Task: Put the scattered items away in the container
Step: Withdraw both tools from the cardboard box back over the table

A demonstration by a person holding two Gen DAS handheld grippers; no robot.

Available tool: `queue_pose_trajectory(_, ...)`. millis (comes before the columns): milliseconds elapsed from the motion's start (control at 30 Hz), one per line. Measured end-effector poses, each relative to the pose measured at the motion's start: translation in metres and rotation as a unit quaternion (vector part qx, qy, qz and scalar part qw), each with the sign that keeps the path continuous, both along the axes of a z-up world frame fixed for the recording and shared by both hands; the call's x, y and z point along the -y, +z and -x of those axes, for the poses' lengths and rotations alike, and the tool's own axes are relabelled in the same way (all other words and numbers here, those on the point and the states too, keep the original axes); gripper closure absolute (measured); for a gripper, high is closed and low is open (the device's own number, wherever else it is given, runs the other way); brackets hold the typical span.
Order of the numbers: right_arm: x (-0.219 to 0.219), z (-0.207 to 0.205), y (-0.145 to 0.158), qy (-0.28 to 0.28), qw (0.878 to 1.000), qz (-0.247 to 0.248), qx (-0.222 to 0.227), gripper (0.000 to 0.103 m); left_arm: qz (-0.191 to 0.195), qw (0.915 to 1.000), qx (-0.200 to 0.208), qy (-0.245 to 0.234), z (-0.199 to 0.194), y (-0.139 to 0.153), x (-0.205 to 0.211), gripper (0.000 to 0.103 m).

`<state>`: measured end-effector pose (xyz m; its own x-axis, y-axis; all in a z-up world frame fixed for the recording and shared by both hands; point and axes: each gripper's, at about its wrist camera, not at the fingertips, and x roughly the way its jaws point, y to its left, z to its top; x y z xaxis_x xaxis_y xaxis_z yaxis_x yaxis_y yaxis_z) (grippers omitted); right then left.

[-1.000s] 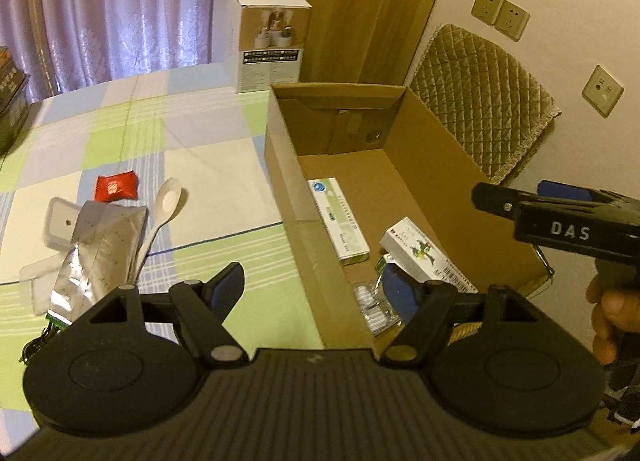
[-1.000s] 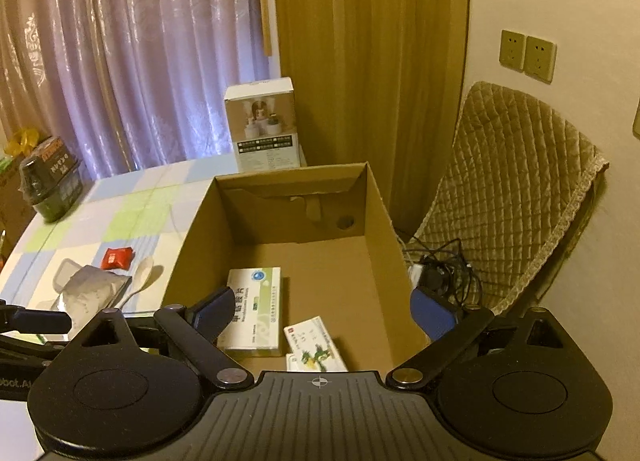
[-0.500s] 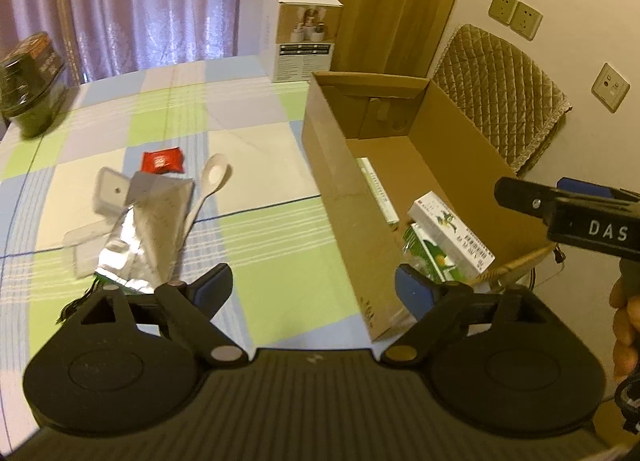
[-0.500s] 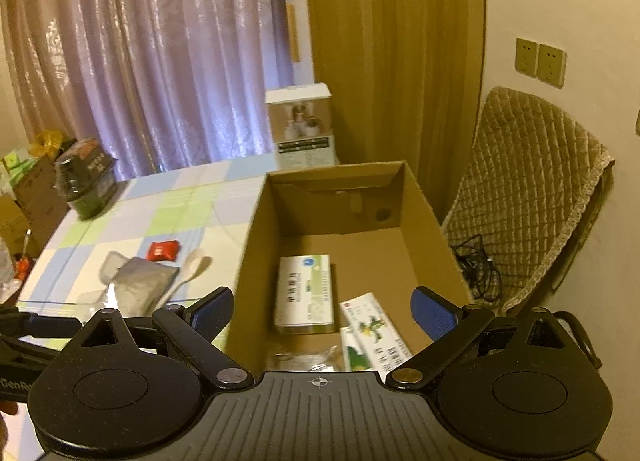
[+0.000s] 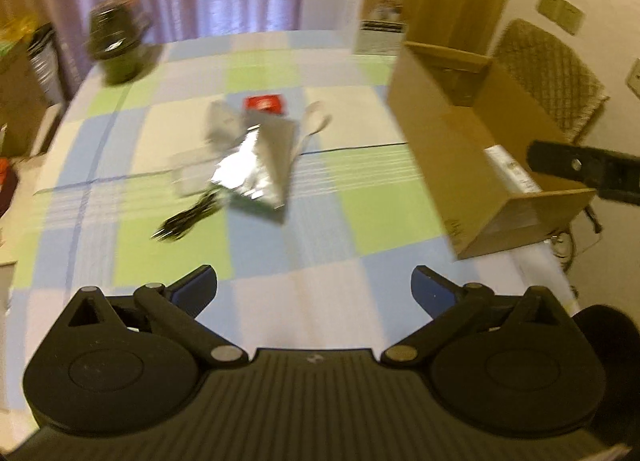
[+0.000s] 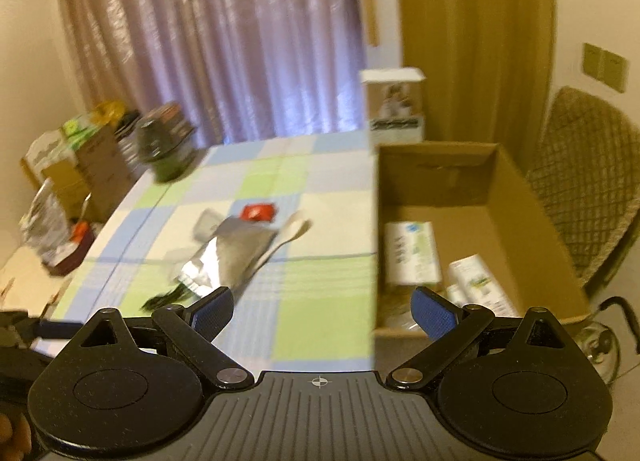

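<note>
Medicine boxes (image 6: 412, 253) inside the cardboard box (image 6: 508, 201) show mainly from the right wrist, while both empty, wide-open grippers (image 5: 314, 287) (image 6: 322, 307) hover well short of the foil pouch (image 5: 260, 165) on the checked tablecloth (image 5: 360, 221).

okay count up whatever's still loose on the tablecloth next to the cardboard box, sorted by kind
Silver foil pouch: 1
Red packet: 1
White spoon: 1
Clear plastic tray pieces: 2, though blurred
Black cable: 1
Total: 6
</note>
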<state>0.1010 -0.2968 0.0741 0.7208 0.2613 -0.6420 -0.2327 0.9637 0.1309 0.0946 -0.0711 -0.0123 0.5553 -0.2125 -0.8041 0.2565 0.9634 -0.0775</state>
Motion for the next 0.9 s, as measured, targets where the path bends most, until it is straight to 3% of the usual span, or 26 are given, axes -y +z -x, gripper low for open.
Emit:
queue_pose_trajectory(367,-0.049,0.023,-0.019,0.045,0.998,-0.005,-0.032,0.003,-0.010,0.9992,-0.004,0.039,0.020,0.006,-0.055,0.001)
queue_pose_trajectory(900,-0.068,0.020,-0.030,0.059,0.997,0.005,-0.050,0.003,0.004,0.9984,-0.011,0.055,0.018,0.001,-0.071,0.001)
